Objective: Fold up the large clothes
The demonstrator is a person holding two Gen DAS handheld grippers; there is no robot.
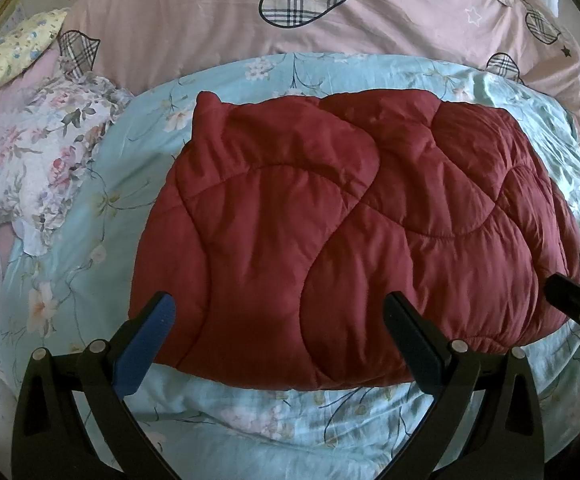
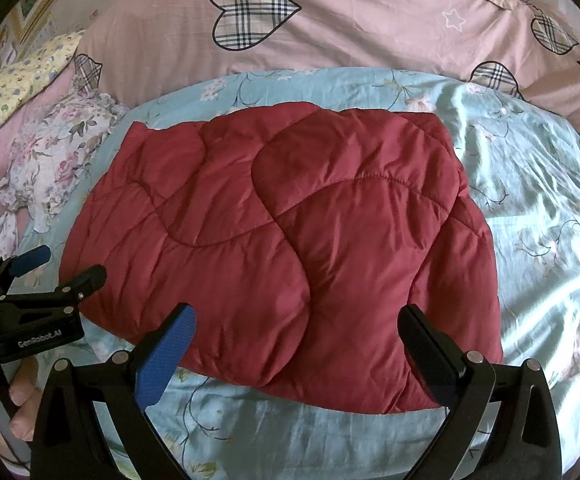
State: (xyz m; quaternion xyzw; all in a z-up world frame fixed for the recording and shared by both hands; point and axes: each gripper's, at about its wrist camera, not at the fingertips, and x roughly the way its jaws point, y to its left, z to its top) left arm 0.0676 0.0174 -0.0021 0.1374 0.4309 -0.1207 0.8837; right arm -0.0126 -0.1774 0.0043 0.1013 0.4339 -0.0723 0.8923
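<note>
Bed (image 1: pixel 250 420): covered by a light blue floral sheet, seen from its near edge in both wrist views.
Pink duvet (image 1: pixel 210 20): patterned with plaid hearts, heaped along the far edge of the bed.
Red quilted garment (image 1: pixel 350 232): folded into a broad padded bundle, laid on the middle of the sheet, its near hem close to the near edge of the bed; shown also in the right wrist view (image 2: pixel 290 248).
Floral cloth (image 1: pixel 38 160): crumpled at the left edge of the bed, beside the garment and apart from it.
Yellow pillow (image 1: pixel 10 52): at the far left corner.
Left gripper (image 1: pixel 280 332): held over the near hem of the garment; jaws spread wide, nothing gripped.
Right gripper (image 2: pixel 296 344): held likewise over the near hem, to the right; jaws spread wide, nothing gripped.
</note>
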